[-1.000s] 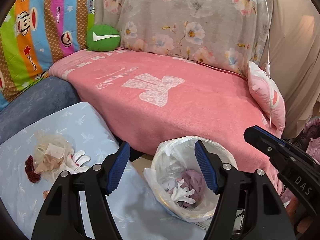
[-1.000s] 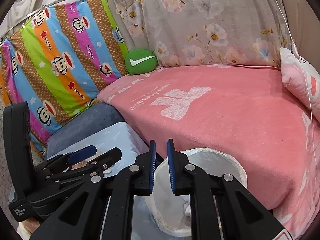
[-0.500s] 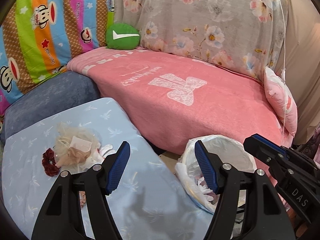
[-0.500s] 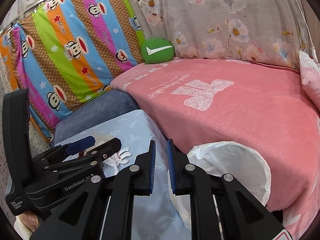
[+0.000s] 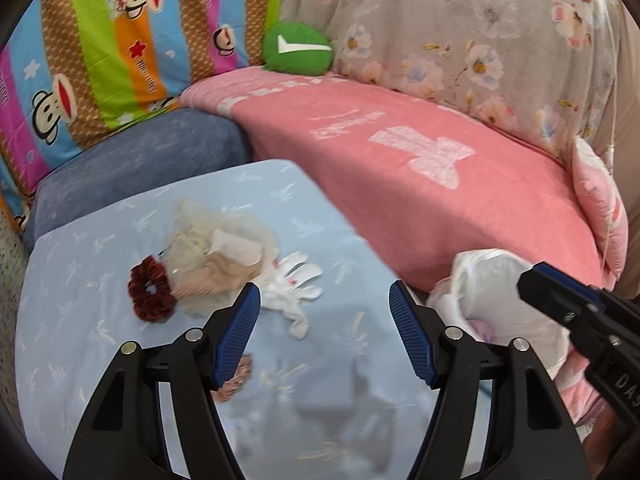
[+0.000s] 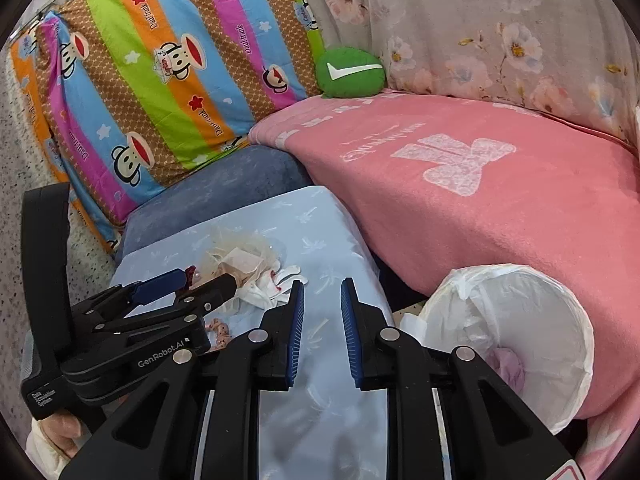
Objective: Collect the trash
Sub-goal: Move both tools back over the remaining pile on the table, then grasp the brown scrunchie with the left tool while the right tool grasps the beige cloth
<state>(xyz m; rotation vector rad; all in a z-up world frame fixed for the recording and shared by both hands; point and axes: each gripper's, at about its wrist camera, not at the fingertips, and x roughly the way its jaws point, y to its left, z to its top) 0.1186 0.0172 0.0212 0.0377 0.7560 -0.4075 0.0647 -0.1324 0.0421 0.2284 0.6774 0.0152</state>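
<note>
A pile of trash lies on the light blue table: a cream mesh wrap with paper, a dark red scrunchie, a white glove and a small pink dotted piece. My left gripper is open and empty, just above and in front of the glove. My right gripper is open a little and empty, over the table right of the pile. A bin lined with a white bag stands to the right between table and sofa, with trash inside; it also shows in the left wrist view.
A sofa with a pink blanket runs behind the table and bin. A green round cushion, a striped monkey-print sheet, a floral sheet and a pink pillow sit on it. A blue-grey cushion borders the table's far edge.
Both grippers have swung left from over the bin to over the table and the trash pile. The right gripper has opened slightly. The left stays open and empty.
</note>
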